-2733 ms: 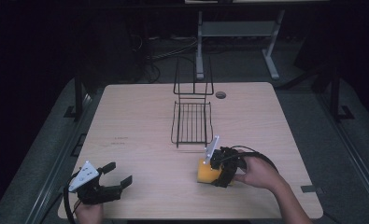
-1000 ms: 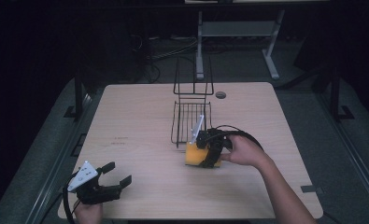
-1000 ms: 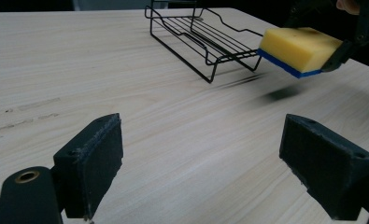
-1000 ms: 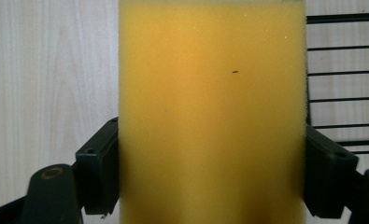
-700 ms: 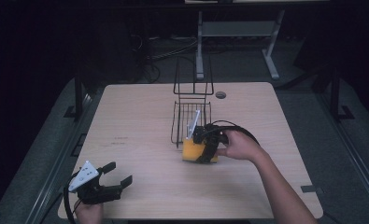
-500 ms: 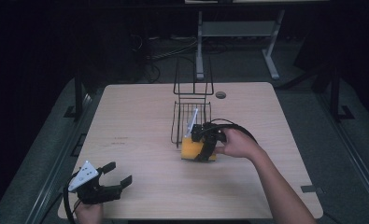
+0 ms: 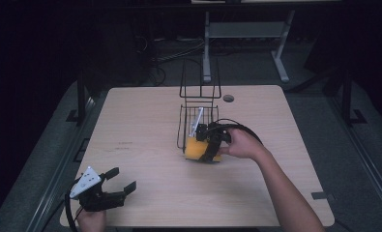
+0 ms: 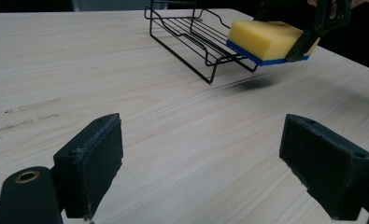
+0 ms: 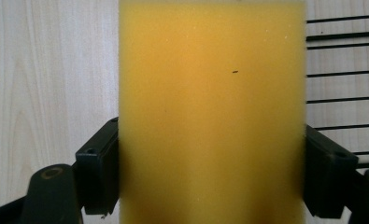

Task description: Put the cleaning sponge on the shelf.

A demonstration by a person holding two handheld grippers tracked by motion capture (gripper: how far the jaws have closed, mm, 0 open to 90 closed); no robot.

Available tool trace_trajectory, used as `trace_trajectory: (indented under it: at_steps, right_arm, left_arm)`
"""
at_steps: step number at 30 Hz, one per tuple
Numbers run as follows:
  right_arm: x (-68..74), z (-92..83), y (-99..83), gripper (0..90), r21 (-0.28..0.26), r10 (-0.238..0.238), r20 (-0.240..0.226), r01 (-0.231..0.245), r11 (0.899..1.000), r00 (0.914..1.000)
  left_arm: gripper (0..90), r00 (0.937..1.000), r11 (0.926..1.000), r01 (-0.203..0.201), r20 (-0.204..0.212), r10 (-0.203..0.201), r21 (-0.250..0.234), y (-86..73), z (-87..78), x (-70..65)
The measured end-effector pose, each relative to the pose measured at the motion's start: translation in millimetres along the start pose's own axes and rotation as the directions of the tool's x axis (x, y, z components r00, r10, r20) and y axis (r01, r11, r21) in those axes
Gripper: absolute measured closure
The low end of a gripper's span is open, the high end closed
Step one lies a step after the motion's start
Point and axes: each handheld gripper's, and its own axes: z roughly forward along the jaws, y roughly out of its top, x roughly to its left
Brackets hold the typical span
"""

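Carrying yellow sponge (image 7: 194,147) clamped in right gripper (image 7: 209,145) at near edge of wire rack (image 7: 193,123); not yet placed. Left gripper (image 7: 118,186) idle, wide open, empty.

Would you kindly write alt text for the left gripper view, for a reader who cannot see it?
A yellow sponge with a blue underside is held off the wooden table by the right gripper, at the near edge of a black wire rack. In the foreground the left gripper has its two black jaws wide apart, with nothing between them.
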Motion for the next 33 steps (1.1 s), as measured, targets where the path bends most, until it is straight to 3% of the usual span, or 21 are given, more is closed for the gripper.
trace_trajectory:
  at_steps: [6,10,13,19,22,26,33]
  right_arm:
    - [-5.3,-1.2,3.7,21.4,0.005,-0.001,0.010,0.001,1.000,0.9999]
    - [-10.4,-1.7,6.4,21.4,-0.019,0.006,0.000,-0.006,1.000,1.0000]
    - [-14.5,3.0,8.2,21.3,0.020,0.001,0.014,-0.001,1.000,0.9999]
    - [-18.8,6.8,12.8,21.3,0.035,-0.014,0.023,0.013,0.999,0.9997]
    - [-23.2,5.3,13.1,21.3,0.001,0.001,0.005,-0.001,1.000,1.0000]
    - [-27.6,5.2,11.6,21.3,-0.002,0.011,0.011,-0.011,1.000,0.9999]
    - [-36.6,5.0,18.5,21.3,0.027,0.004,0.013,-0.004,1.000,0.9999]
  left_arm:
    - [12.8,1.0000,1.0000,-0.003,0.003,0.003,0.001,0.1,0.5,-0.6]
    - [12.8,1.0000,1.0000,-0.001,0.005,0.001,-0.001,0.0,0.5,-0.5]
    - [12.8,1.0000,1.0000,0.002,0.003,-0.002,0.001,-0.1,0.4,-0.1]
    - [12.8,1.0000,1.0000,0.004,0.002,-0.004,-0.001,-0.2,0.2,0.7]
    - [12.8,1.0000,1.0000,0.000,0.003,0.000,0.000,-0.2,-0.4,1.2]
    - [12.8,1.0000,1.0000,0.000,0.004,0.000,0.002,-0.2,-0.1,1.3]
    - [12.8,0.9999,1.0000,0.006,0.008,-0.006,-0.001,-0.3,1.5,0.3]
